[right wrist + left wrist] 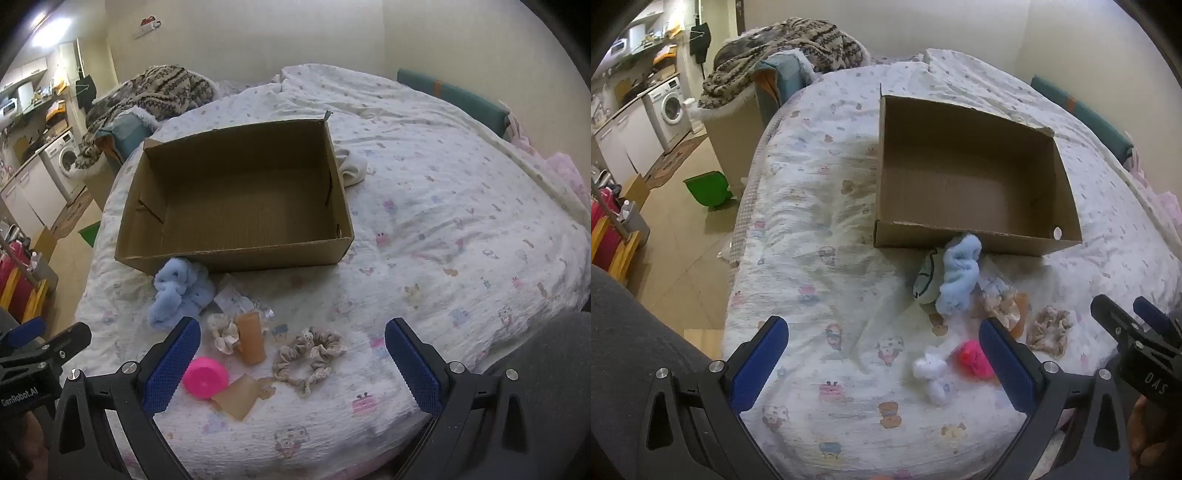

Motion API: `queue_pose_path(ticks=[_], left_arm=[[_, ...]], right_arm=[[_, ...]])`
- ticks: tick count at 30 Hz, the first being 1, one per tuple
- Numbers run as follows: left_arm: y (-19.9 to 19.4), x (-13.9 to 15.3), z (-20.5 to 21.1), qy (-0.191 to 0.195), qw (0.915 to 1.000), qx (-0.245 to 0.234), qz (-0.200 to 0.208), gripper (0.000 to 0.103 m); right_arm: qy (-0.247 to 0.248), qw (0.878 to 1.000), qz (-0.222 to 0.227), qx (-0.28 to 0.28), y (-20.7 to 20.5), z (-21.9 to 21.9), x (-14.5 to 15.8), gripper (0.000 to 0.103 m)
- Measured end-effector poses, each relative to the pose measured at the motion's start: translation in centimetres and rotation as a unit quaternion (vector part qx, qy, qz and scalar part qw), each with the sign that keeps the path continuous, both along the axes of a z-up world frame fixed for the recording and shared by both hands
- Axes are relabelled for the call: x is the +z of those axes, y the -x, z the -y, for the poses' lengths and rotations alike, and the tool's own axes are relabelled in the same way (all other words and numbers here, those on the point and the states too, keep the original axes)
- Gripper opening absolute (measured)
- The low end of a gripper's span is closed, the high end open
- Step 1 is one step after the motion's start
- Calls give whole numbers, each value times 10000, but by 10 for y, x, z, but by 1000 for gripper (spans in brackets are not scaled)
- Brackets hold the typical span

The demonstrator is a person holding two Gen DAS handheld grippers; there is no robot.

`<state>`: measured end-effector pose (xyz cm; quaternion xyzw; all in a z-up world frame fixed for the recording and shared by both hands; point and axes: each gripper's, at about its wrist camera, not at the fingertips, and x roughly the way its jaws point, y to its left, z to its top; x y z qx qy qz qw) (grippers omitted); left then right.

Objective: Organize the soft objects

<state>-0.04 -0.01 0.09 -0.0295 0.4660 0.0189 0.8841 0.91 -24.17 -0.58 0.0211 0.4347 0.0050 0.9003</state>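
An empty cardboard box stands open on the bed. In front of it lie a light blue fluffy item, a grey-green plush, a beige scrunchie, a small patterned scrunchie, a pink round thing, a white fluffy piece and a tan roll. My left gripper hovers open above the bed, left of the pile. My right gripper is open above the beige scrunchie. Both hold nothing.
The bed has a printed white quilt. A white cloth lies beside the box's right wall. A patterned blanket is heaped at the far left. A green dustpan and a washing machine stand off the bed's left side.
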Motion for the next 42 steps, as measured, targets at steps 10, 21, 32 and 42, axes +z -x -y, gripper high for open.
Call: queue_pose_path(ticks=[10,21,32,42], left_arm=[[-1,0,0,113,9999,5,-46,103],[0,1,-2,113,9999,9,-57,103],[0,0,-2,124,9999,5,-60,103],[1,-1,1,117,9999,16,-56,103]], right_arm=[[-44,10000,1,6,-1,1,-1,103],[-54,10000,-15,7,1,-1,1,103],[-57,10000,-31,2,0,0,-2,103],[-56,10000,-42,1,-1,0,-2,103]])
